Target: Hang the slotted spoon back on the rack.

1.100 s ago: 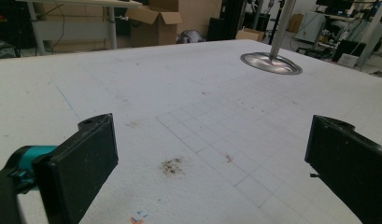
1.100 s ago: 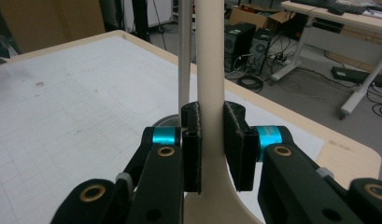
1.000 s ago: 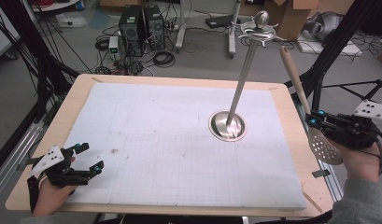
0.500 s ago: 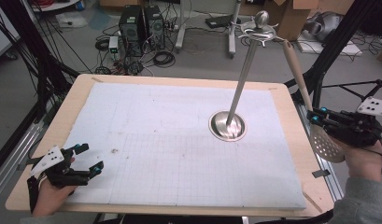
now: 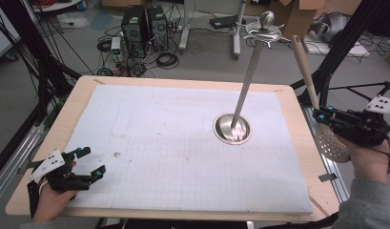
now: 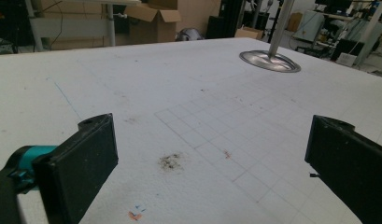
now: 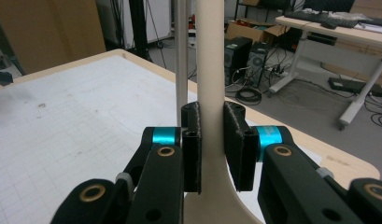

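Right gripper (image 5: 326, 116) is seen off the right edge of the counter (image 5: 288, 102), its fingers (image 7: 193, 140) pinched on the neck of a beige slotted spatula (image 5: 309, 90). The spatula is held nearly upright: perforated blade low, by the hand, handle end raised and tilted away over the counter edge. In the right gripper view the handle rises straight up between the fingers, with the metal pole just behind it.

The stand (image 5: 245, 90) is placed on the white mat, round base right of centre, pole leaning up to a hook crown (image 5: 264, 31). The crown lies left of the handle tip and at about its height; they are near but apart. A leftward carry of the handle end to a hook is judged to be the next move.

Left gripper (image 5: 83, 167) is rested at the near left corner, fingers spread, nothing between them, well apart from the stand. The right hand is the nearer.
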A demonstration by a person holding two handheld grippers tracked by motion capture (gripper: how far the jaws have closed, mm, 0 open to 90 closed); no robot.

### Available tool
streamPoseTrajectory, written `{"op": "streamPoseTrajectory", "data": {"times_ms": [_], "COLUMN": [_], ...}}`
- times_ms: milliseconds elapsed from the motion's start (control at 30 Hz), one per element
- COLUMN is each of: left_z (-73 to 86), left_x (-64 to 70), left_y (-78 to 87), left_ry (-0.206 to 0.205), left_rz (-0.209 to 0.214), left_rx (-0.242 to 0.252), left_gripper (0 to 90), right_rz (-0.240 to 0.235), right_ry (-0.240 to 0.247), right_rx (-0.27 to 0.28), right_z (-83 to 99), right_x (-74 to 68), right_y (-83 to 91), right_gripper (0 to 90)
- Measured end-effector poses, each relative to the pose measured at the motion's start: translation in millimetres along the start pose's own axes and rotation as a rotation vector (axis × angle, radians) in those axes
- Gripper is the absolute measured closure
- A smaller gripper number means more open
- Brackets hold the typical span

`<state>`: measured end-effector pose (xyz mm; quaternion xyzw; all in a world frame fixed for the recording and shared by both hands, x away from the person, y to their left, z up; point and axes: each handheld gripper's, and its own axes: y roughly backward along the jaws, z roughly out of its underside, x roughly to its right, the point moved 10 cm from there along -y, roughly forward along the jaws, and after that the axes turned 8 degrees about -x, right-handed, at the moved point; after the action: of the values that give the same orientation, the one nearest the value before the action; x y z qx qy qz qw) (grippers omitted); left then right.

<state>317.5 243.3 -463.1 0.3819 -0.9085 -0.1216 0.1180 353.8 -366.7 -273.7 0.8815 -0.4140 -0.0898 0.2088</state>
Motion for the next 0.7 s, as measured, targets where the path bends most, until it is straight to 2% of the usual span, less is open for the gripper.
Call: {"op": "streamPoseTrajectory", "data": {"times_ms": [700], "left_z": [0.6], "left_x": [-0.8], "left_y": [1.8], "left_ry": [0.001], "left_rz": [-0.002], "left_rx": [0.002], "left_gripper": [2.8], "right_rz": [-0.065], "right_ry": [-0.034], "right_rx": [0.002], "right_z": [3.8], "right_x": [-2.7], "right_y": [-13.4], "right_gripper": [78.1]}}
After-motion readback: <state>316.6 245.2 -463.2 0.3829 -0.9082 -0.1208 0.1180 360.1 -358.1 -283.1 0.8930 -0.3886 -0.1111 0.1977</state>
